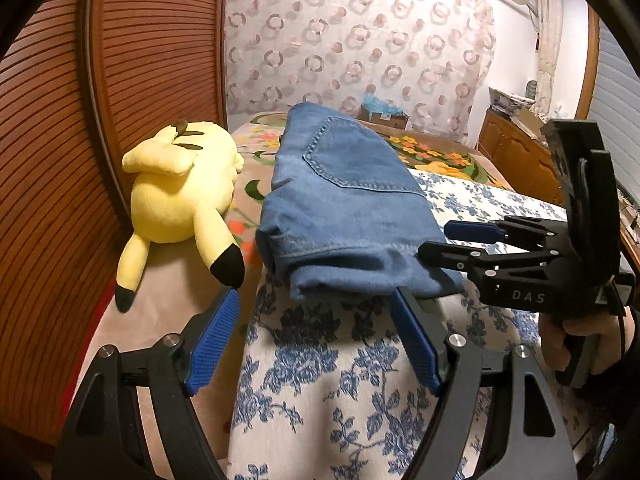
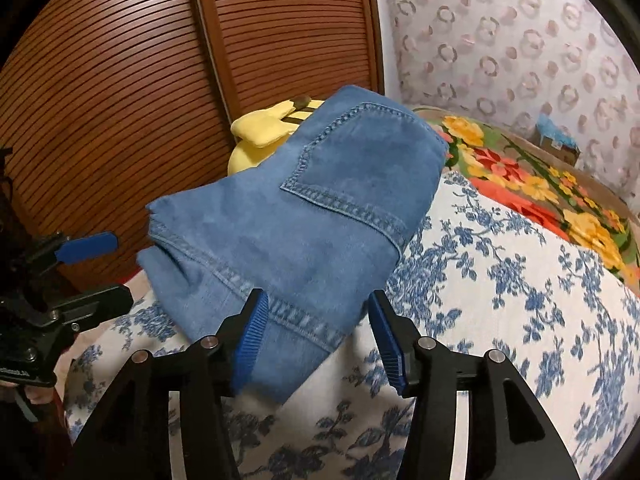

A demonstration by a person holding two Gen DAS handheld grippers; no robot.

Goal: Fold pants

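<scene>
Two grippers [image 1: 316, 320] [image 2: 318, 328] — one folded jeans [image 1: 340, 204]

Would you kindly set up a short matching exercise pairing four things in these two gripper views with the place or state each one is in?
Things:
1. jeans
2. yellow plush toy
3. left gripper
4. cardboard box

Places or states:
A. open, holding nothing, near the denim's closest edge
B. folded into a compact bundle on the blue-flowered cover
C. at the far edge of the bed, before the patterned curtain
D. lying beside the denim, next to the slatted wooden panel

Pairs: 1-B, 2-D, 3-A, 4-C
</scene>
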